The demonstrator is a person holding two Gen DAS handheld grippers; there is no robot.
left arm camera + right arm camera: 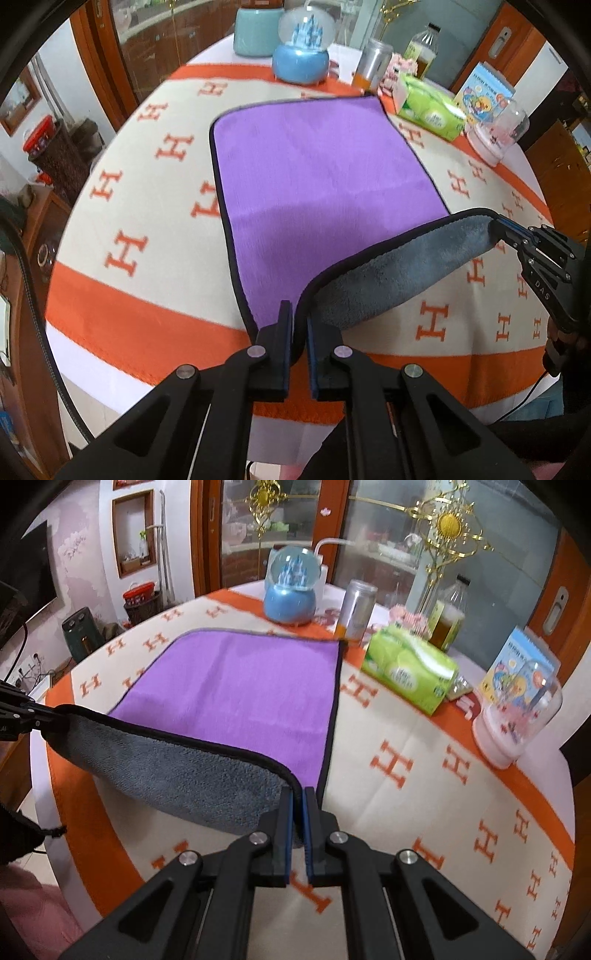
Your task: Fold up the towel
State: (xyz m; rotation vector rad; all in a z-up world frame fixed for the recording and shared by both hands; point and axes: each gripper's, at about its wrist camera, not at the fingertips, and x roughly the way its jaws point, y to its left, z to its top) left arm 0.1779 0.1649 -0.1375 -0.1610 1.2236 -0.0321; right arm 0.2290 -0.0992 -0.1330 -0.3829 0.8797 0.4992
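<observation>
Your L gripper (298,325) & R gripper (298,801) each pinch a near towel (317,173) corner, lifted w/ grey underside showing; cloth bare either side.

Left wrist view from the near left, right wrist view from the near right, both close above the purple-and-grey plush towel (325,173) (240,690), both facing the blue snow globe (301,61) (290,598)

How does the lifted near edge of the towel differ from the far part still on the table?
The lifted near edge shows its grey underside, while the far part shows purple. The near edge hangs above the tablecloth, pinched at its corners by the left gripper and right gripper; the far part lies flat, unheld. Both share the dark trim.
</observation>
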